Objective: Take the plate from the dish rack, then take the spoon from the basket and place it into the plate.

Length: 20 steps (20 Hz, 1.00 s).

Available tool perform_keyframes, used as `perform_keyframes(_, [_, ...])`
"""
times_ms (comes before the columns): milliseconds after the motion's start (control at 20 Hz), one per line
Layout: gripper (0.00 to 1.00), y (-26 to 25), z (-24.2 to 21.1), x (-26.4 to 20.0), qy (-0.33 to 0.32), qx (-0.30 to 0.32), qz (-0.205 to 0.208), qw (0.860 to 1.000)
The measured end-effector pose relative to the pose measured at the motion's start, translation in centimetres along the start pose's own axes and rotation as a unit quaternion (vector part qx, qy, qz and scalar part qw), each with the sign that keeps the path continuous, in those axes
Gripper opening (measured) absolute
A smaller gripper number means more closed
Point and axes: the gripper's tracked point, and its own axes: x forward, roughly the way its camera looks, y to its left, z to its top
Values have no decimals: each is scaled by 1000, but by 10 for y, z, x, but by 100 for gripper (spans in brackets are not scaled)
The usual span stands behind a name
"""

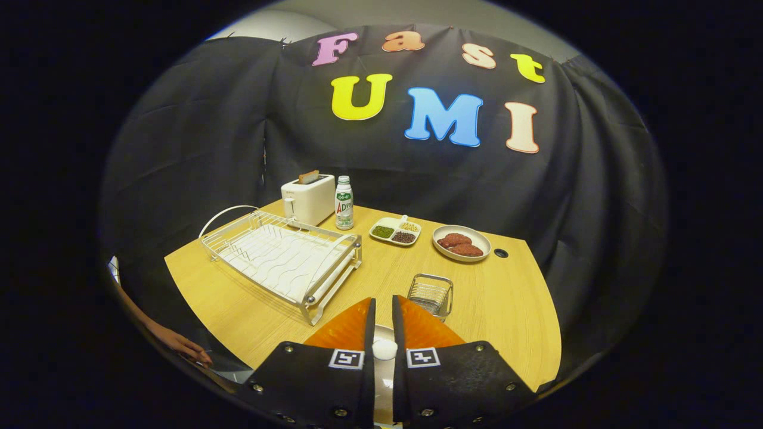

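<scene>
Jaws are nearly closed on a white spoon handle, over the plate just below them. Wire basket sits just ahead on the worktop, dish rack beyond and off to the side.

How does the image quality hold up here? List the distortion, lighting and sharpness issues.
Gripper view: fisheye bends the wooden table's edges and the dish rack into curves; lighting is even and warm, with soft shadows under the rack; the toaster and wire basket stay sharp; the gripper, fingers nearly together around a white handle, looms large and slightly soft.
</scene>
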Motion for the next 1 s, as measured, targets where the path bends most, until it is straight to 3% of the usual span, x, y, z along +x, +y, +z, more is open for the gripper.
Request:
perform_keyframes(600, [12,44,-21,56,55,-26,65,996])
perform_keyframes(850, [15,39,-28,60,75,-39,77,993])
perform_keyframes(950, [37,37,-12,59,52,-40,80,995])
perform_keyframes(1000, [56,34,-1,58,36,-39,77,996])
